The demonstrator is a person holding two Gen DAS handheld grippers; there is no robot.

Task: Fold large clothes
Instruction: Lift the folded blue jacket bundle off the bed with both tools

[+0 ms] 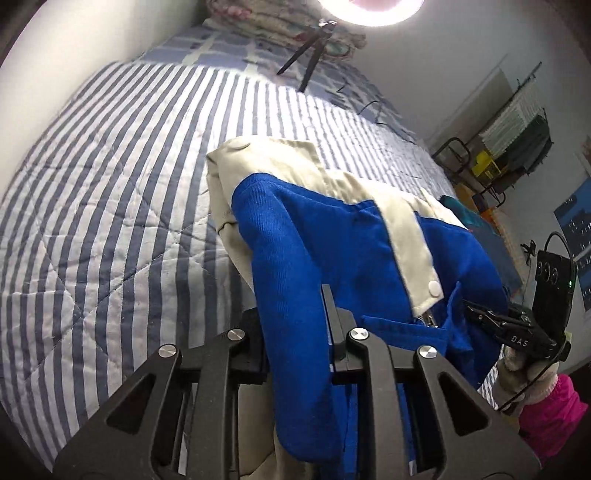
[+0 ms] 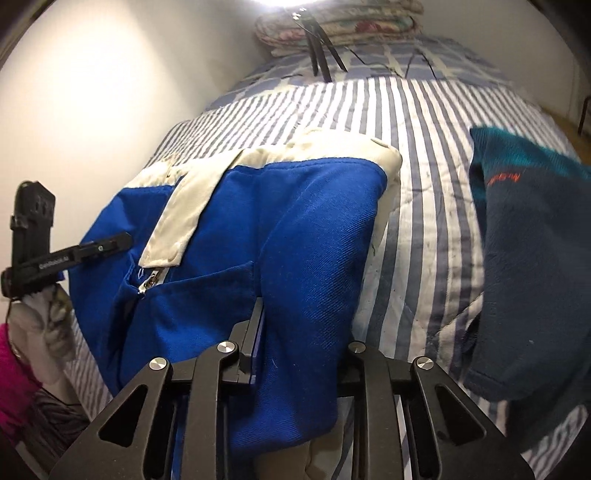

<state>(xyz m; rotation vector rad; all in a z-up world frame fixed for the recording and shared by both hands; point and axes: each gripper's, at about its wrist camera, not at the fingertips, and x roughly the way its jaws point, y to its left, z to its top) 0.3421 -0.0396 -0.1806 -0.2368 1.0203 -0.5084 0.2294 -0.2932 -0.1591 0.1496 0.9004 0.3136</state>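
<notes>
Two pairs of tongs are seen, each closed on a fold of the same blue and cream jacket (image 1: 317,236): the left tongs (image 1: 295,314) pinch blue cloth between their fingers, and the right tongs (image 2: 295,332) do likewise at the opposite side. The jacket is held up above the striped bed quilt (image 1: 110,206), its cream collar band and zip turned toward the cameras, with its far end draped down toward the quilt. In the left wrist view the right tongs are seen at the right edge, carried by a gloved hand (image 1: 524,373) with a pink sleeve (image 1: 550,410). A dark teal garment (image 2: 524,258) is laid on the quilt just beside the jacket, toward the bed's right side, and part of the striped surface there is taken up by it. At the head of the bed a small black tripod (image 1: 306,55) is stood under a bright ring light (image 1: 369,11), in front of a stack of folded floral blankets (image 2: 343,26). A white wall (image 2: 110,110) runs along the bed's left side. Beyond the right side, a metal rack and coloured boxes (image 1: 491,166) are seen. A wide stretch of bare quilt is left between the jacket and the tripod
</notes>
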